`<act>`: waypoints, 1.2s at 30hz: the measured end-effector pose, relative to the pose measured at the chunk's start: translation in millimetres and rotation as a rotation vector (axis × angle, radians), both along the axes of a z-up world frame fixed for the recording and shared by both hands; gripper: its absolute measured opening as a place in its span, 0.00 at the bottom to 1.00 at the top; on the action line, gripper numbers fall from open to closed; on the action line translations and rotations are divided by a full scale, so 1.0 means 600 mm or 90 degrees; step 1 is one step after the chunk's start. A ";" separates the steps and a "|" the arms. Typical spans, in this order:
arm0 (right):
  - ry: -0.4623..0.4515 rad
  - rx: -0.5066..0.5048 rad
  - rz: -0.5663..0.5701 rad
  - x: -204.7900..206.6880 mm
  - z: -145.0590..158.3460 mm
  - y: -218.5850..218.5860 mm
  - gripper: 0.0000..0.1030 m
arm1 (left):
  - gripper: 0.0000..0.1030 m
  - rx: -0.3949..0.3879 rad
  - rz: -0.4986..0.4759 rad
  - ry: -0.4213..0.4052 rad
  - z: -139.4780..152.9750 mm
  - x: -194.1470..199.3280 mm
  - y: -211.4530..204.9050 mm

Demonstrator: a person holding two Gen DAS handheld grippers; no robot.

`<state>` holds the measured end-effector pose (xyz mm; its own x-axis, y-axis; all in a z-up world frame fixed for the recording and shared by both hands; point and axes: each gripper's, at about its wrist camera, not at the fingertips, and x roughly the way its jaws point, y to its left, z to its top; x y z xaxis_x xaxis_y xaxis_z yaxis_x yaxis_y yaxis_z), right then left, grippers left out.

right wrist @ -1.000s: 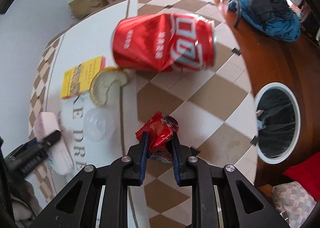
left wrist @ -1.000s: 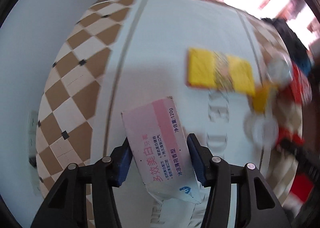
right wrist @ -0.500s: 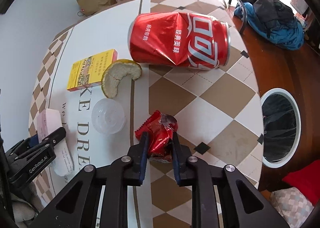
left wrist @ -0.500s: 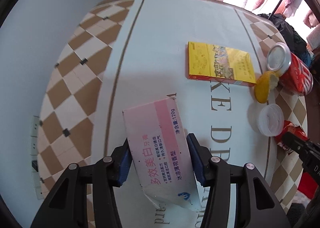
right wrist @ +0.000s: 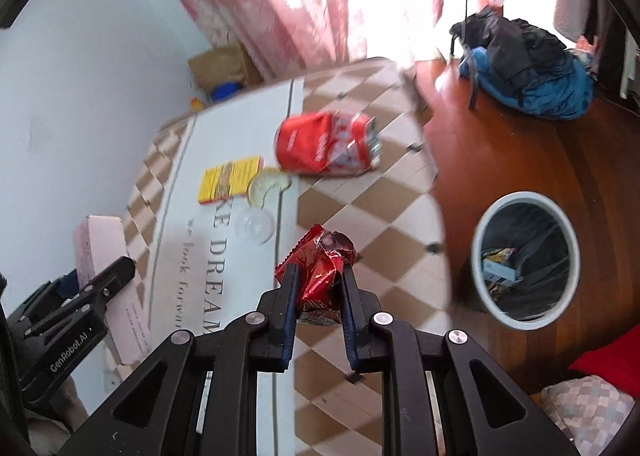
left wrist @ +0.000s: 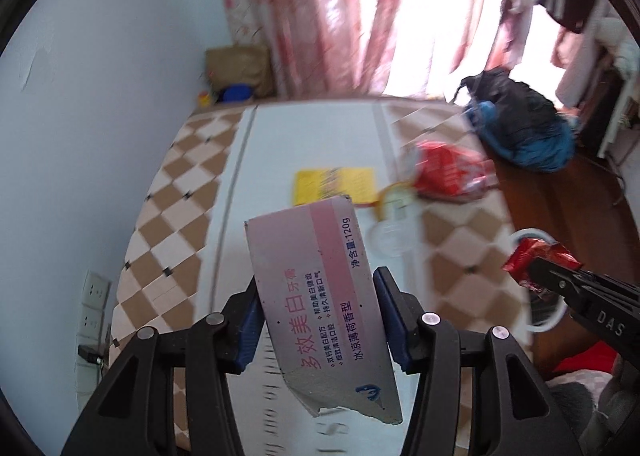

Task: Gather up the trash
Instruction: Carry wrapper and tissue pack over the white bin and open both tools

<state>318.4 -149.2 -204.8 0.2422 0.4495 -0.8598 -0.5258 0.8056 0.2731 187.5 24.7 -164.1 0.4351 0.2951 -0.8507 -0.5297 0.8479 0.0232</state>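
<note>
Two grippers each hold a piece of trash above the table (right wrist: pixel 240 336). The left gripper (left wrist: pixel 318 320) is clamped on a torn pink toothpaste box (left wrist: pixel 320 296), raised off the tablecloth. The right gripper (right wrist: pixel 318 288) pinches a crumpled red wrapper (right wrist: pixel 320 268) near the table's right edge. A dented red can (right wrist: pixel 326 146), a yellow box (right wrist: pixel 228 178), a fruit peel (right wrist: pixel 266 184) and a clear lid (right wrist: pixel 256 226) lie on the table. A white-rimmed bin (right wrist: pixel 524 198) stands on the wooden floor to the right.
</note>
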 end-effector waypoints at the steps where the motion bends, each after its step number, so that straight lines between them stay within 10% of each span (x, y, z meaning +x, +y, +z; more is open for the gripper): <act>1: -0.006 0.007 -0.005 0.003 0.012 -0.019 0.19 | 0.47 0.002 -0.010 -0.009 0.010 0.012 -0.010; 13: -0.045 0.033 -0.148 0.117 0.082 -0.320 0.19 | 0.47 -0.004 -0.176 -0.061 0.059 0.197 -0.248; 30: 0.160 -0.050 -0.253 0.314 -0.269 -0.535 0.20 | 0.50 -0.250 -0.293 0.189 -0.271 0.521 -0.432; 34: 0.188 -0.047 -0.256 0.345 -0.320 -0.538 0.24 | 0.89 -0.273 -0.265 0.230 -0.321 0.547 -0.428; 36: 0.199 -0.043 -0.254 0.356 -0.338 -0.535 0.27 | 0.90 -0.267 -0.244 0.233 -0.326 0.546 -0.421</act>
<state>531.8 -470.3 -407.6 0.1109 0.3156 -0.9424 -0.0746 0.9482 0.3088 515.0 -228.1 -359.4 0.1051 -0.2103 -0.9720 -0.2103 0.9506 -0.2285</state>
